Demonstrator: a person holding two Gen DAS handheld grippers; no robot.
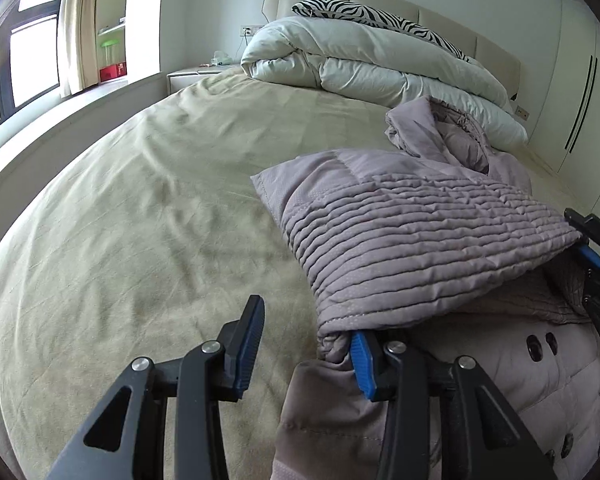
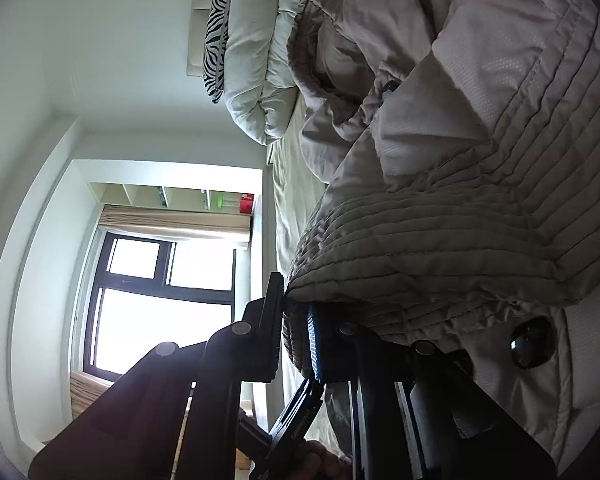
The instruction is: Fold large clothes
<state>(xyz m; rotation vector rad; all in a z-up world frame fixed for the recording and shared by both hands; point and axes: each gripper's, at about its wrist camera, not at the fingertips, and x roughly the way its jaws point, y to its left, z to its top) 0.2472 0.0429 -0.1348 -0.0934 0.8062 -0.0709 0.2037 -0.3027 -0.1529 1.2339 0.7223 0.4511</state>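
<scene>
A mauve quilted down coat [image 1: 420, 232] lies on the bed's right side, its ribbed hem folded over toward the hood [image 1: 456, 132]. My left gripper [image 1: 308, 344] is open at the folded hem's near corner; its right finger [image 1: 362, 364] sits under the fabric edge and the left finger is free over the sheet. My right gripper [image 2: 296, 340] is turned on its side and shut on the coat's hem [image 2: 420, 264]. It also shows at the right edge of the left wrist view [image 1: 588, 256]. Dark buttons [image 1: 540, 344] show on the coat's lower layer.
The beige bed sheet [image 1: 140, 220] spreads to the left. A rolled white duvet [image 1: 360, 68] and a zebra pillow [image 1: 380, 16] lie at the headboard. A window [image 1: 28, 60], sill and nightstand [image 1: 192, 74] stand at the left; a white wardrobe [image 1: 580, 92] stands at the right.
</scene>
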